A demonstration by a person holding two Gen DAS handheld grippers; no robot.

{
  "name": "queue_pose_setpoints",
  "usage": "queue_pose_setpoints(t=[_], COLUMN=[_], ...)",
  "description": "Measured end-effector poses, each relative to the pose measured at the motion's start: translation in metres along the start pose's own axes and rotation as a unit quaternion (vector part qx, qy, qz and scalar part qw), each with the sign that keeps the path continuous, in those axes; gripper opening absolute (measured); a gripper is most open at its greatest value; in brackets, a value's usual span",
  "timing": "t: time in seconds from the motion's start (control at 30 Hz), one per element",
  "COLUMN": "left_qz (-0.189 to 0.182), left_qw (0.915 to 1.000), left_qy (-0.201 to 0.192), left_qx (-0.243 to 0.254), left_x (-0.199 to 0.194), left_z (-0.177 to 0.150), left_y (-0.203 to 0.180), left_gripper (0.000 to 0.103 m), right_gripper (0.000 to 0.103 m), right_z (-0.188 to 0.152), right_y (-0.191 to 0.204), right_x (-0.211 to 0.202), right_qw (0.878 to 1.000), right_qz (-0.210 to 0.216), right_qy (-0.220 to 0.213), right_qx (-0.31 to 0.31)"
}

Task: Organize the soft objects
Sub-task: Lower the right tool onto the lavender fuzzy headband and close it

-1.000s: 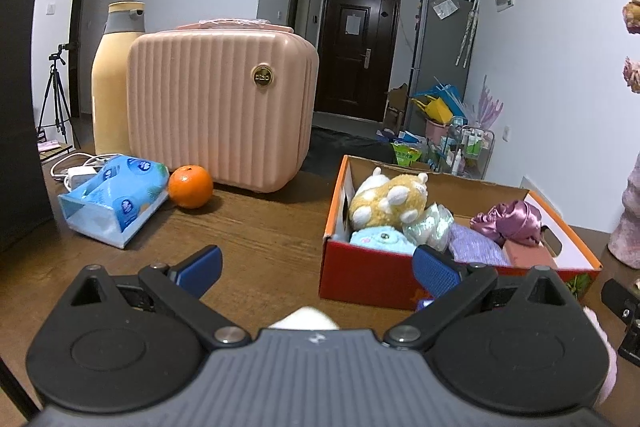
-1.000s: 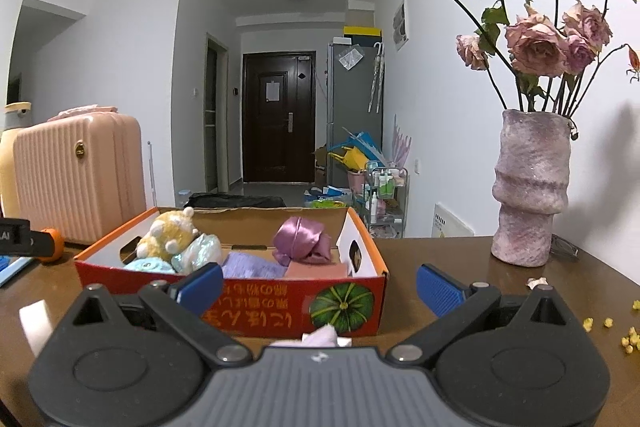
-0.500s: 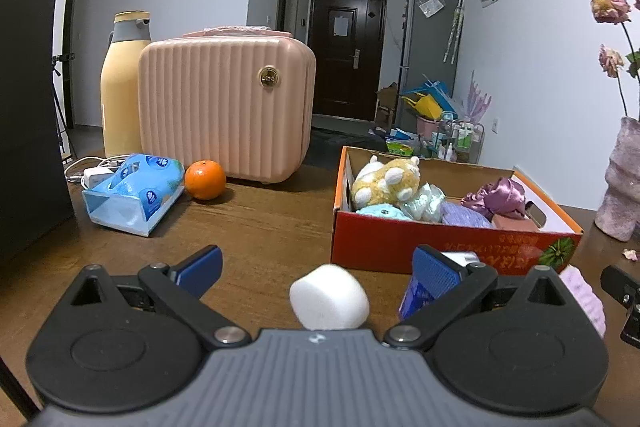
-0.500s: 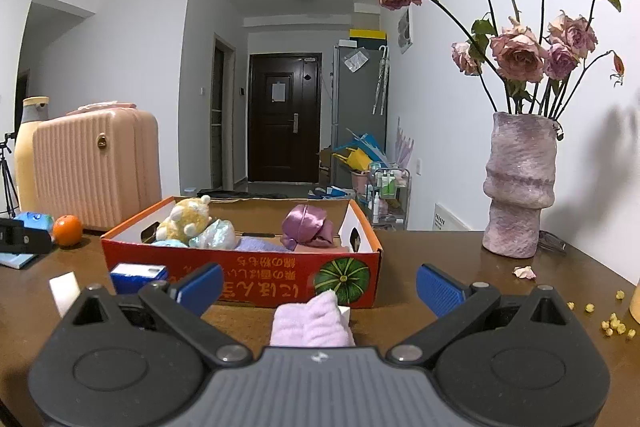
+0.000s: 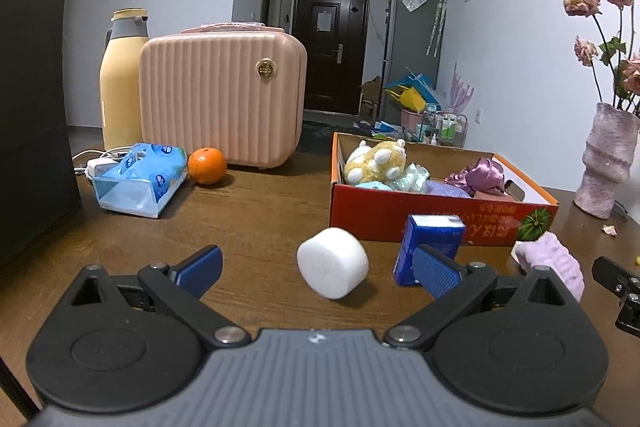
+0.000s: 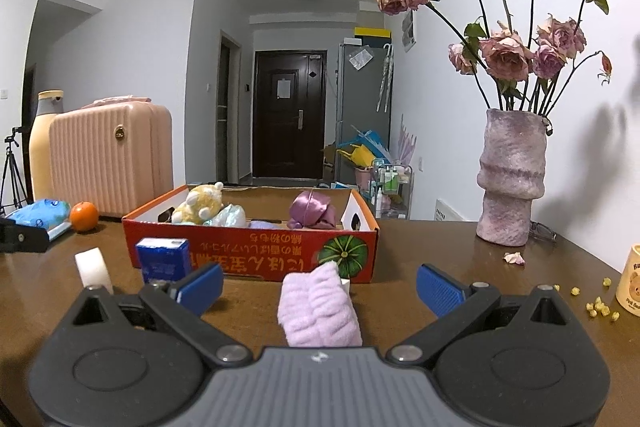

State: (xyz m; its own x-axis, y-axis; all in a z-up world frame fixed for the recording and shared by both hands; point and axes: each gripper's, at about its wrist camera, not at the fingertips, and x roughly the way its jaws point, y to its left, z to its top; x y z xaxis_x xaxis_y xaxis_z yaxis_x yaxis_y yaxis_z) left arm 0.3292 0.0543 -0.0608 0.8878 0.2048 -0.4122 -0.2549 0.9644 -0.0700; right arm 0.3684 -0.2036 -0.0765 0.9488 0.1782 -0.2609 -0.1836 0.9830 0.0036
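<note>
Gaping wide, the left gripper (image 5: 316, 269) frames a white foam cylinder (image 5: 333, 262) lying untouched on the wooden table (image 5: 248, 219); the right gripper (image 6: 318, 285), jaws equally apart, frames a lilac folded towel (image 6: 318, 307), also free. Just beyond stands a blue carton (image 5: 430, 249), then the red cardboard box (image 6: 248, 259) holding a yellow plush toy (image 6: 200, 205) and purple satin cloth (image 6: 312, 209).

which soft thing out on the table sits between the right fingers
The lilac towel roll, lying between the open right gripper fingers. The white foam cylinder sits far left, in front of the left gripper.
</note>
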Motion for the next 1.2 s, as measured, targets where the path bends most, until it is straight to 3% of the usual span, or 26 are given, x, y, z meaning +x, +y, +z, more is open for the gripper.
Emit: queue_pose_setpoints(t=[0.53, 1.03, 1.2], left_qz=[-0.017, -0.018, -0.028], left_qw=[0.9997, 0.9991, 0.9979], left_qy=[0.013, 0.032, 0.056], left_qx=[0.009, 0.020, 0.016], left_x=[-0.020, 0.000, 0.013], left_z=[-0.016, -0.023, -0.021], left_y=[0.014, 0.017, 0.022], left_gripper=[0.103, 0.103, 0.103], right_gripper=[0.103, 0.103, 0.103], right_z=[-0.012, -0.018, -0.018], right_y=[0.000, 0.004, 0.003], right_x=[-0.020, -0.004, 0.010], right_qw=[1.000, 0.998, 0.998], right_qz=[0.016, 0.015, 0.010], right_qy=[0.023, 0.054, 0.062], right_qx=[0.012, 0.000, -0.008])
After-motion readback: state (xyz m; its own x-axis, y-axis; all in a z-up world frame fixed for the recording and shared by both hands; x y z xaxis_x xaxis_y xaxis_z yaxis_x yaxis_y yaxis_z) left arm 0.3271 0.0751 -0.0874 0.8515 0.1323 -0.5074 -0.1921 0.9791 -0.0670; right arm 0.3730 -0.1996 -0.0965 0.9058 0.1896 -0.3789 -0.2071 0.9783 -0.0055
